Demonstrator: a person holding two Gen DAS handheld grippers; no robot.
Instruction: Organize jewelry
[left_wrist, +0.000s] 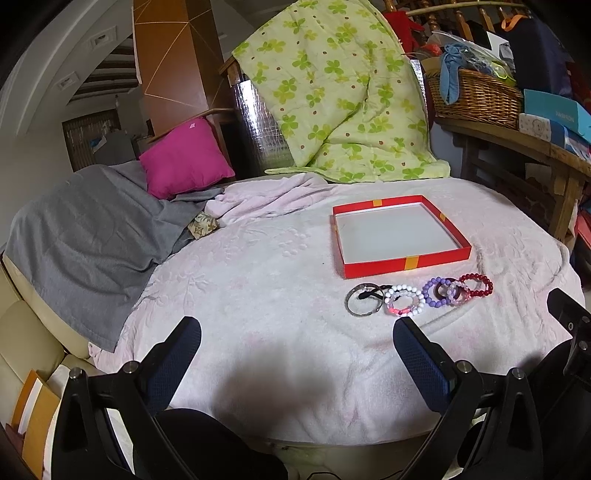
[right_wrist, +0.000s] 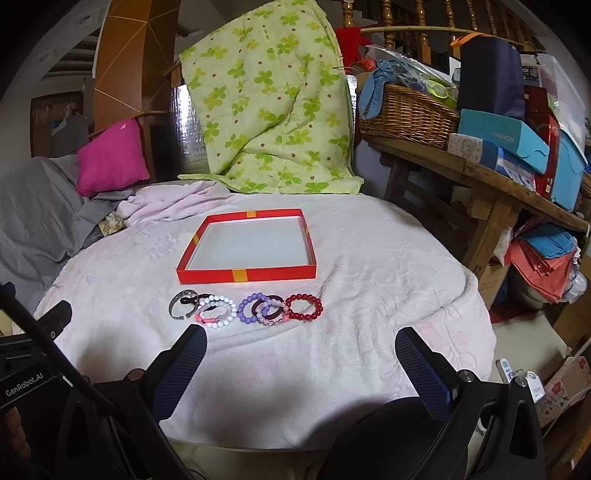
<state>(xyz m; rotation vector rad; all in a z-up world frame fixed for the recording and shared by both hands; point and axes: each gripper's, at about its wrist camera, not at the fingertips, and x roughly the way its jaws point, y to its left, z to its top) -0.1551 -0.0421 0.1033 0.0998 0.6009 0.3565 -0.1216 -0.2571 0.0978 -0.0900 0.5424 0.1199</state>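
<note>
A shallow red box lid with a white inside lies empty on the pale pink blanket. In front of it runs a row of bracelets: a silver bangle, a white bead bracelet, a purple bead one, a dark ring and a dark red bead one. My left gripper hangs open, short of the bangle. My right gripper is open too, just short of the purple beads.
The blanket covers a round table. A grey cloth and magenta cushion lie at the left, a green floral quilt behind. A wooden bench with a wicker basket and boxes stands at the right.
</note>
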